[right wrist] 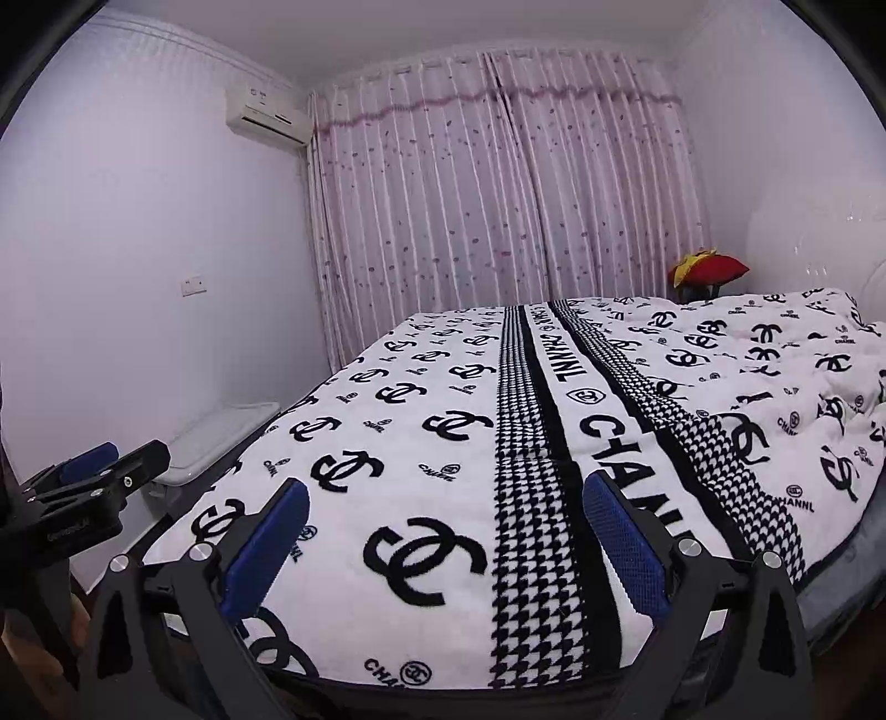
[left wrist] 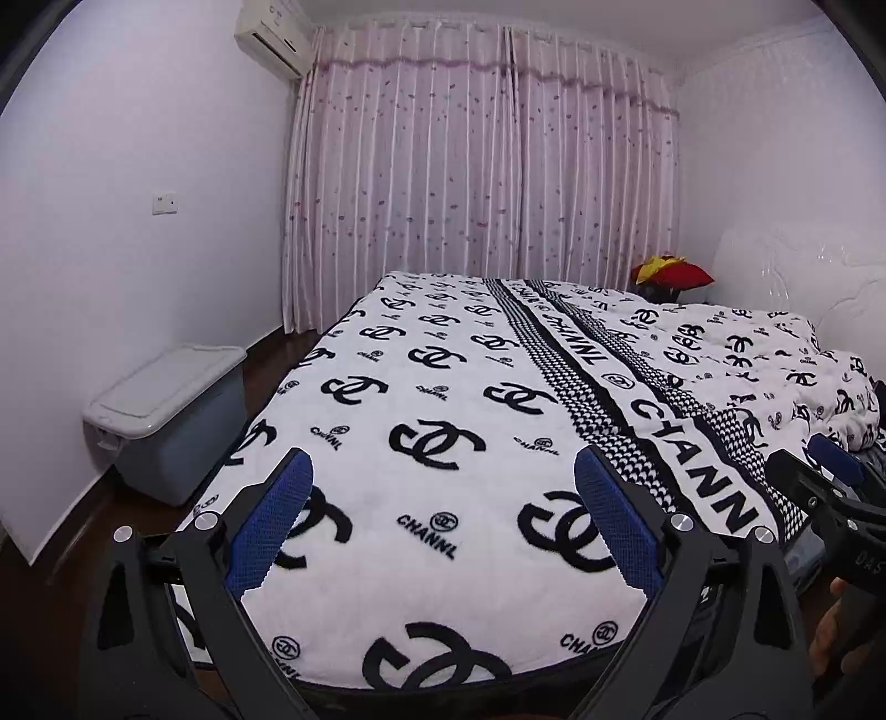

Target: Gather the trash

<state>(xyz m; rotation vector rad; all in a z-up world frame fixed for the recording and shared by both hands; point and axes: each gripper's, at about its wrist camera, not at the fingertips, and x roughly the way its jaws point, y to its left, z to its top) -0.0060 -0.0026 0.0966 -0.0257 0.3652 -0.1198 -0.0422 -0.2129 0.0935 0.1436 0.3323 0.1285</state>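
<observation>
Both tongs stand wide apart with nothing between their blue pads: the left gripper (left wrist: 443,471) fills the lower middle of the left wrist view, and the right gripper (right wrist: 446,501) does the same in the right wrist view. Each also shows in the other's picture, the right one at the lower right edge, the left one at the lower left edge, so the 2 are held side by side near the foot of the bed. No trash shows in either view, so which way it lies from the tongs, its long axis and which hand is nearer cannot be told; my guess is that the next move calls for a search lower down or off to a side. Ahead lies a bed (left wrist: 454,399) under a white plush blanket with black logos and a checked band running toward the curtain (left wrist: 482,166) in the upper middle. A lidded grey storage box (left wrist: 166,410) sits on the dark floor at the left, against the wall. A red and yellow cushion (left wrist: 673,272) rests at the right, beyond the bed. An air conditioner (left wrist: 274,36) hangs at the upper left.
</observation>
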